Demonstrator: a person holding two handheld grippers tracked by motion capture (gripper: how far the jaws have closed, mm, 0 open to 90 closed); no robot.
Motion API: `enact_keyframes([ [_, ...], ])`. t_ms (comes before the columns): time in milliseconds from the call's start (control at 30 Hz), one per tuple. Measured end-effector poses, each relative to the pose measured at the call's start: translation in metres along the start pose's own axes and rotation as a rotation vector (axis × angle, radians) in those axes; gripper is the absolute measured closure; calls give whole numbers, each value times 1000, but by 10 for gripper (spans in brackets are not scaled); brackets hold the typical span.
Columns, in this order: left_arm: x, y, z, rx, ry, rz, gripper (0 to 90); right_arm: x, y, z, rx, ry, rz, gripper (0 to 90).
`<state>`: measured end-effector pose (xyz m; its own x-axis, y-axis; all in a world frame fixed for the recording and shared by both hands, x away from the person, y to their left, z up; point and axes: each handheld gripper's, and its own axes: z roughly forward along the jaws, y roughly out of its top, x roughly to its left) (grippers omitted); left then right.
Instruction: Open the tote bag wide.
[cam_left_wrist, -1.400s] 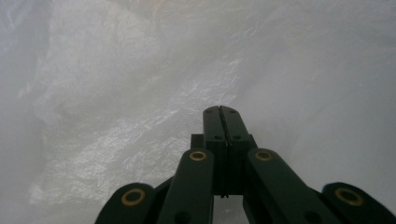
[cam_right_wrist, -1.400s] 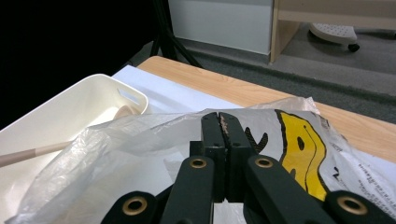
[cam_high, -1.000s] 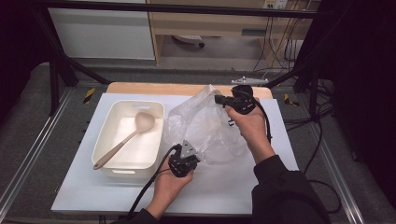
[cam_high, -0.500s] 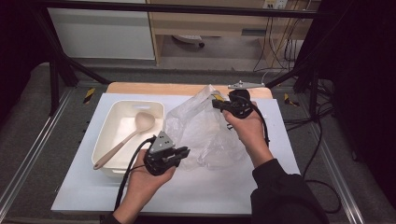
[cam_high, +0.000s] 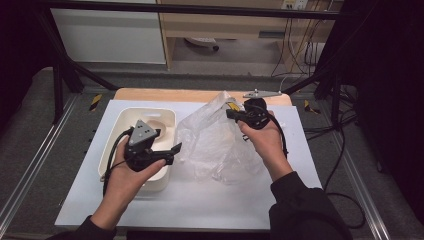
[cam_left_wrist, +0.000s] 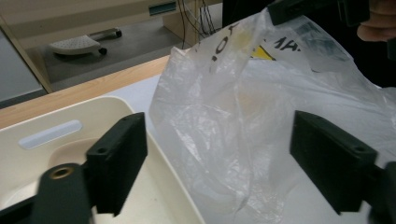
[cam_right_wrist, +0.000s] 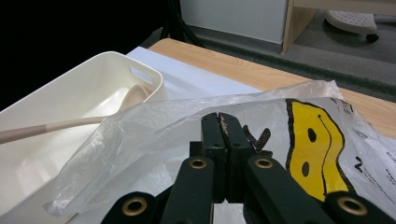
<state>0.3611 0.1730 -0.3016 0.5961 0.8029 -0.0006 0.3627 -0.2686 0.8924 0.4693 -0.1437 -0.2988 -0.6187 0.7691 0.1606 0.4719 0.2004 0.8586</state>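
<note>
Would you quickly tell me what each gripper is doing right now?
Left gripper: open, just opened, holding nothing.
Right gripper: shut on the plastic bag.

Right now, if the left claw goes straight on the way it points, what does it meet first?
Most likely the plastic bag. The left claw has just been opening, with nothing between its jaws, and the bag fills the gap ahead. The tub lies off to one side. Depth is hard to judge.
</note>
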Motion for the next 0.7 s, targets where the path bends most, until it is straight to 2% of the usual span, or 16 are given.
enact_keyframes([
  [233,24,-3,-10,20,30,-22,113,1,-1,0,9,3,-5,900],
  [700,60,-18,-36,46,102,-77,106,-1,-7,3,19,4,-5,900],
])
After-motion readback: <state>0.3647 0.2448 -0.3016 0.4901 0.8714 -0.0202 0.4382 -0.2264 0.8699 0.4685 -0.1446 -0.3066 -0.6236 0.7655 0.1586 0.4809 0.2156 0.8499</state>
